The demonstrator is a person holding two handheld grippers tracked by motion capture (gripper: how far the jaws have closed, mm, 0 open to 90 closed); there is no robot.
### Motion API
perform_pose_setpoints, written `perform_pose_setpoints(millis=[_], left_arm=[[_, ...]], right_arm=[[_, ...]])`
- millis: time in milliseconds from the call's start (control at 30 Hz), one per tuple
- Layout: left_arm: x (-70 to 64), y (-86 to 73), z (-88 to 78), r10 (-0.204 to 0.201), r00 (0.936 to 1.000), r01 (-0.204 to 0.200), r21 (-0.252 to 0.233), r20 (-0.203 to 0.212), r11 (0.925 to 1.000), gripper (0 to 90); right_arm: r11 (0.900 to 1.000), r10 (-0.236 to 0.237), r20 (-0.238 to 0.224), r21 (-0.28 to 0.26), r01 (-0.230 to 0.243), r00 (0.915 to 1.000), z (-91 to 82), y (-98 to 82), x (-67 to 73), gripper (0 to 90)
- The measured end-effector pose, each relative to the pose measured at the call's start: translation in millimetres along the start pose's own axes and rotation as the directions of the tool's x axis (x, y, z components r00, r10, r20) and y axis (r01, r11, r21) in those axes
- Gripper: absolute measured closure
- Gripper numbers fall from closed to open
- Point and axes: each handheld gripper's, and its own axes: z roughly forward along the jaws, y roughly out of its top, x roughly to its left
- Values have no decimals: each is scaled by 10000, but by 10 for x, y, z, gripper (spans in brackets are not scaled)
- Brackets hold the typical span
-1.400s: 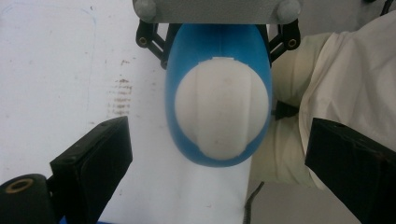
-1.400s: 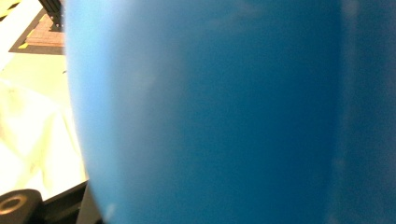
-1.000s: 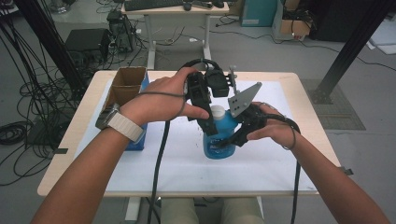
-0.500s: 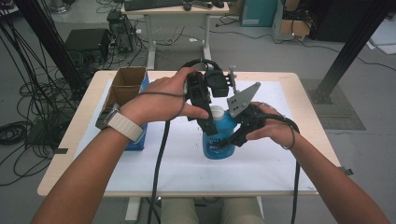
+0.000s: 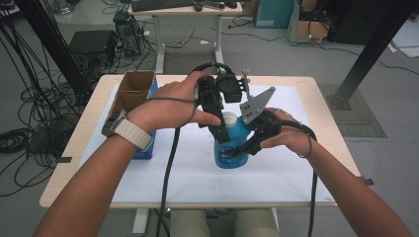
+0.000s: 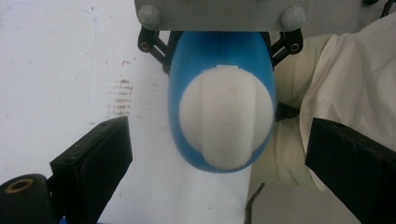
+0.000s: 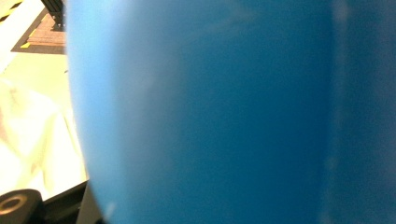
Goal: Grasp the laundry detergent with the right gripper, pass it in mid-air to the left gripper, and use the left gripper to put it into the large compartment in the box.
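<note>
A blue bottle with a white cap stands upright on the white sheet near the table's middle. My right gripper comes in from the right and is shut on the bottle's body; in the right gripper view the blue bottle is pressed close to the lens. My left gripper points down over the bottle's top. In the left gripper view its black jaws stand wide apart on either side of the white cap, without touching it; my left gripper is open.
An open cardboard box sits at the table's left rear, with a blue box in front of it. The white sheet covers most of the table top. Cables, a desk and black frame posts stand on the floor beyond.
</note>
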Motion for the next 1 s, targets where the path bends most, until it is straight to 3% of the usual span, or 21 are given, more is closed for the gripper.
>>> perform_pose_setpoints(millis=[1000], left_arm=[[-2,25,25,61,10000,-62,-42,-57,10000,76]], right_arm=[[9999,-119,-110,36,119,9999,9,6,-5,428]])
